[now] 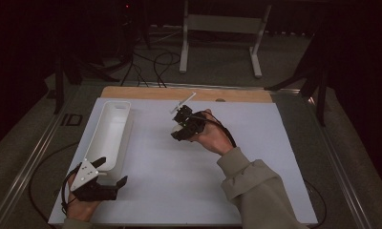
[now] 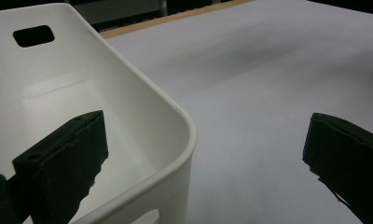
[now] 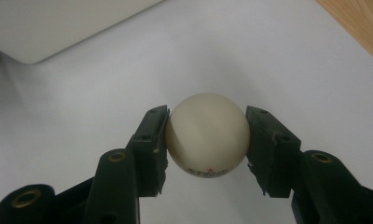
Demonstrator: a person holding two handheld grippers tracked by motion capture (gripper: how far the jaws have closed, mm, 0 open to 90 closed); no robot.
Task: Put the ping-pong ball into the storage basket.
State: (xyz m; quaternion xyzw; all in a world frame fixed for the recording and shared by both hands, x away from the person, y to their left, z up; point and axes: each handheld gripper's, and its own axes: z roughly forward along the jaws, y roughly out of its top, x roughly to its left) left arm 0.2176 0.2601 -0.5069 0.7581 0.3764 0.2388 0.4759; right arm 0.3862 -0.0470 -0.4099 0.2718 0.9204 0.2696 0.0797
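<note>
A cream-white ball (image 3: 207,140) with small print near its bottom sits between the black jaws of my right gripper (image 3: 207,122), pinched on both sides and lifted off the white sheet. In the high view that right gripper (image 1: 178,129) hovers over the middle of the table, to the right of the bin's far end. My left gripper (image 1: 111,171) rests at the near left, open and empty. Its jaws straddle the near corner of a long white bin (image 2: 142,79); one jaw is over the bin's inside, the other over the sheet.
The bin (image 1: 128,123) lies lengthwise along the left side of the white sheet (image 1: 179,191) and looks empty. A wooden strip (image 1: 146,92) edges the far side of the table. Beyond it a white stand (image 1: 217,28) and cables sit on the floor.
</note>
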